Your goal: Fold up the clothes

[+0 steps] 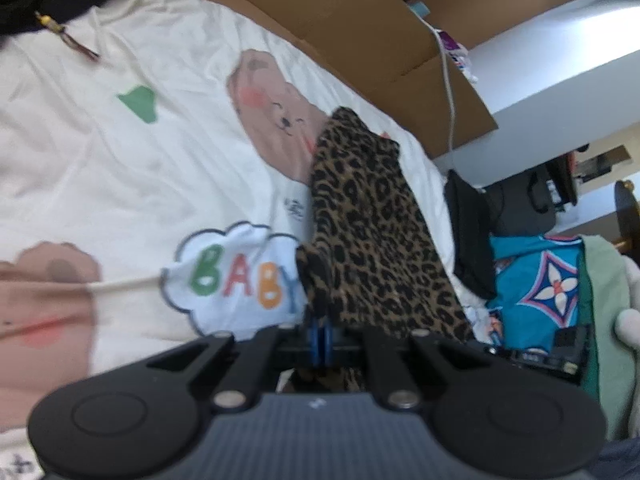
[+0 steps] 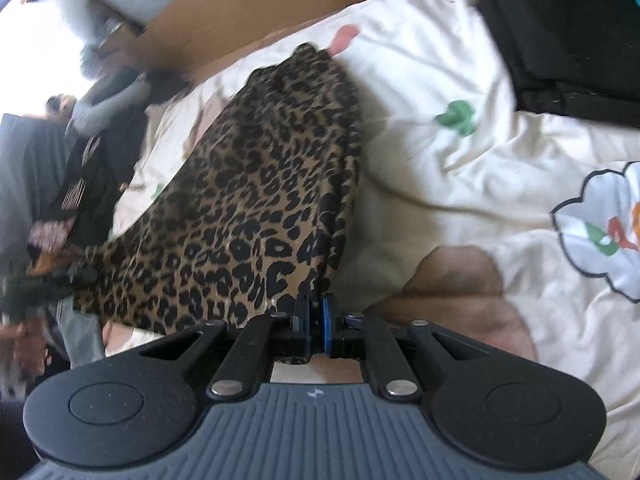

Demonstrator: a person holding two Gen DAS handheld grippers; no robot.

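Both tongs, left (image 1: 321, 334) and right (image 2: 316, 312), clamp leopard cloth (image 2: 256, 208) edges thinly; risk: slipping free, dropping onto bed (image 2: 440, 184).

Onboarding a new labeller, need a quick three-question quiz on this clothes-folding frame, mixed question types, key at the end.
1. True or false: both the left gripper and the right gripper are shut on the brown-and-black leopard-print garment.
2. What word is printed in coloured letters inside the cloud shape on the cream cartoon-bear bedsheet?
3. Multiple choice. The flat brown cardboard sheet lies: A) on top of the garment; B) along the far edge of the bedsheet; C) between the gripper fingers.

Key: 1 true, each pinches an edge of the cloth; 2 BABY; 3 B.
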